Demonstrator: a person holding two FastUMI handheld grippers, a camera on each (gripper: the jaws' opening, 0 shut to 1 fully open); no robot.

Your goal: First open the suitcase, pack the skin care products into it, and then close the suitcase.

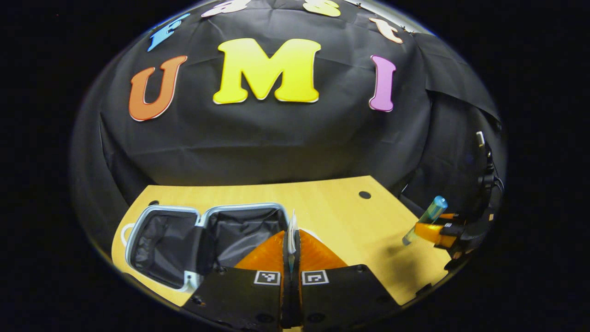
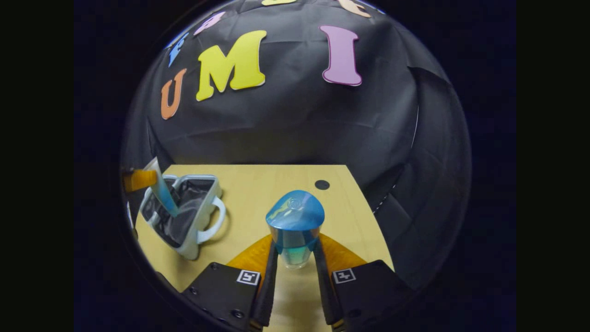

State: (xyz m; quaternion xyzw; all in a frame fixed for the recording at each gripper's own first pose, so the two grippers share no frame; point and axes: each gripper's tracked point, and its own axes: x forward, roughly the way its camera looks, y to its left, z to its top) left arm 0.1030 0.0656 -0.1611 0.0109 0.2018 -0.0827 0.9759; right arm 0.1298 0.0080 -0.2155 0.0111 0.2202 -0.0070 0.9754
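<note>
A small pale suitcase lies open on the wooden table, its two black-lined halves side by side. My left gripper is shut on a thin squeeze tube, seen edge-on just right of the suitcase. In the right gripper view that tube hangs tip down over the open suitcase, which has a white handle. My right gripper is shut on a clear blue bottle with a rounded blue cap, held above the table. The left gripper view has this bottle far right, tilted.
A round dark cable hole sits near the table's back right corner, and in the right gripper view the hole lies beyond the bottle. Black cloth walls close the booth behind and to the right. Cables hang at the far right.
</note>
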